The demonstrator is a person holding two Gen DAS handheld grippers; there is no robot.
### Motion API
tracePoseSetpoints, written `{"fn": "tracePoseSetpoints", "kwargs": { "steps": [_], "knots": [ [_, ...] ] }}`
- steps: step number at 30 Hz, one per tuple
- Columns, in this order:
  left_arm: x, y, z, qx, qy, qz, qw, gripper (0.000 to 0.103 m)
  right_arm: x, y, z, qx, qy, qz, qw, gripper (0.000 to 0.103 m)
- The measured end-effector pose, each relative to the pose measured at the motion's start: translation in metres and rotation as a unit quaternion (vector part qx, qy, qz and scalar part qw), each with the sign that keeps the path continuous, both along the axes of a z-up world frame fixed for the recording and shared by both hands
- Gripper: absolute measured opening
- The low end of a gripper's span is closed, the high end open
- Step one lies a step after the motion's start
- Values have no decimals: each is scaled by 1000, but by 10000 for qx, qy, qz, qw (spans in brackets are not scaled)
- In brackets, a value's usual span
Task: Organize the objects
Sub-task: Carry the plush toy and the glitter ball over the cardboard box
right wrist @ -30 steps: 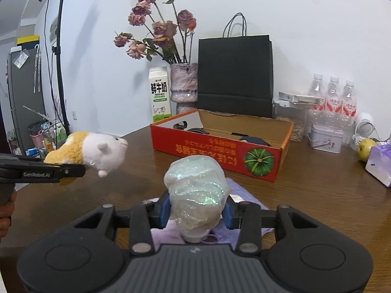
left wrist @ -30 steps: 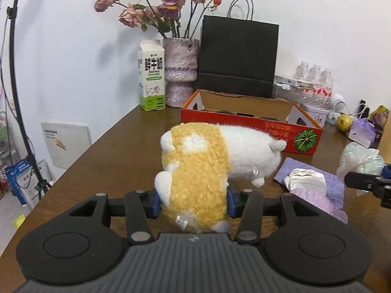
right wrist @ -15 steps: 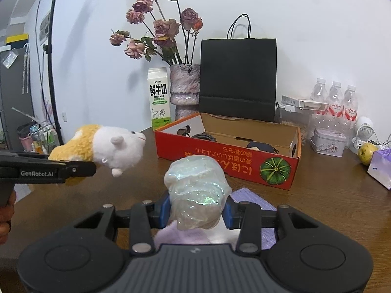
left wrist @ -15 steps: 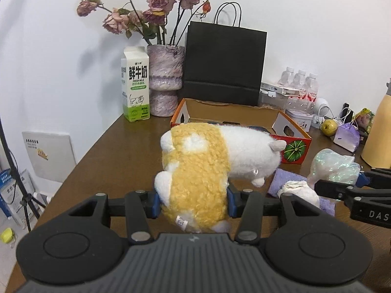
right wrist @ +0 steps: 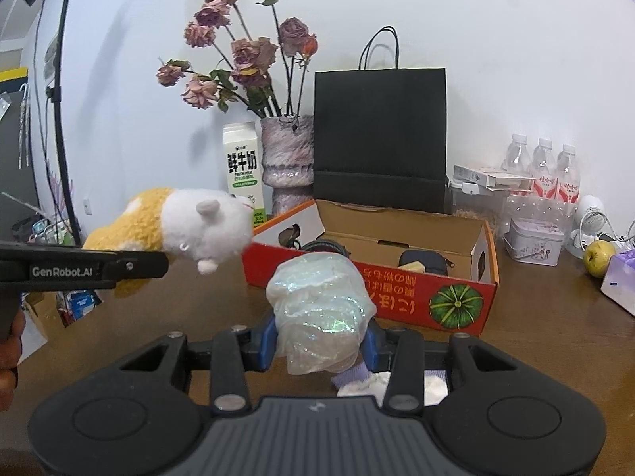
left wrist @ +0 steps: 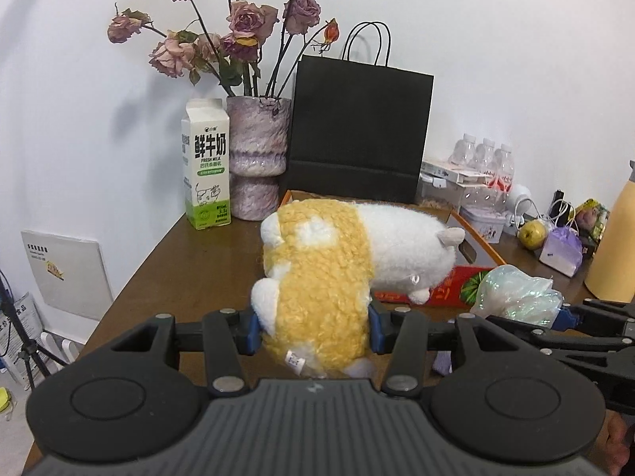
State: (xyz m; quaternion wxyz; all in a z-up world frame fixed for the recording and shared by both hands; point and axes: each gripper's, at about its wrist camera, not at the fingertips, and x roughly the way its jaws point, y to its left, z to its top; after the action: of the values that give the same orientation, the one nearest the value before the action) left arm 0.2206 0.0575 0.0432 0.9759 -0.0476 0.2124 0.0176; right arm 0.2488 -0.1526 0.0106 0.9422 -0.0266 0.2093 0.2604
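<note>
Two grippers are in play, each clamped on one soft thing held above the brown table (right wrist: pixel 555 341): the left gripper (left wrist: pixel 313 327) presses its blue pads into the yellow rear of a yellow-and-white plush toy (left wrist: pixel 341 261), and the right gripper (right wrist: pixel 319 343) is closed on a crumpled iridescent plastic bag (right wrist: pixel 319 309). The toy blocks most of the red cardboard box (right wrist: pixel 397 277) in the left wrist view, leaving a strip of its red front and part of the rim; its white head reaches over the box's near edge. From the right wrist view the box is open, with dark items inside that are hard to identify. Beneath the right gripper, a purple cloth and something white are mostly hidden by the gripper body. At the back stand one milk carton (left wrist: pixel 206 166), one vase of dried roses (left wrist: pixel 258 158), one black paper bag (right wrist: pixel 379 139) and three water bottles (right wrist: pixel 545 162). One yellow-green fruit (right wrist: pixel 597 258) lies far right, and a yellow container (left wrist: pixel 615 238) is cut off at the frame's edge.
</note>
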Motion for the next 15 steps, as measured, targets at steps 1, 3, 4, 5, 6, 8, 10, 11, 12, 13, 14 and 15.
{"fn": "tracePoseSetpoints", "kwargs": {
  "steps": [1,3,4,5,6,8,10,11,12,13,14,15],
  "knots": [
    [3,-1,0,3,-25,14,10000,48,4,0,0,31,0,-29,10000,40],
    [9,-3,1,9,-74,45,10000,48,11,0,1,73,-2,-67,10000,40],
    [12,-3,1,-3,-84,62,9999,48,14,0,1,94,-4,-75,9999,40],
    [16,-4,1,-23,-93,70,9999,48,18,1,2,120,1,-75,9999,40],
    [19,-4,1,-40,-100,77,9999,48,21,2,2,133,8,-74,9999,40],
    [26,-6,-1,-56,-108,117,9999,48,28,3,3,141,3,-65,9999,40],
    [32,-6,-2,-73,-125,149,9998,48,33,5,4,149,-10,-59,9999,40],
    [35,-7,-2,-78,-134,172,9997,48,37,6,5,151,-26,-60,9999,40],
    [37,-8,-3,-88,-145,195,9997,48,39,6,6,157,-45,-66,9998,40],
    [41,-8,-3,-108,-159,229,9996,48,42,7,7,162,-60,-75,9998,40],
    [45,-9,-3,-111,-156,272,9994,48,45,8,7,156,-83,-84,9998,40],
    [49,-11,-3,-105,-152,294,9994,48,48,8,8,143,-106,-93,9998,40]
  ]
}}
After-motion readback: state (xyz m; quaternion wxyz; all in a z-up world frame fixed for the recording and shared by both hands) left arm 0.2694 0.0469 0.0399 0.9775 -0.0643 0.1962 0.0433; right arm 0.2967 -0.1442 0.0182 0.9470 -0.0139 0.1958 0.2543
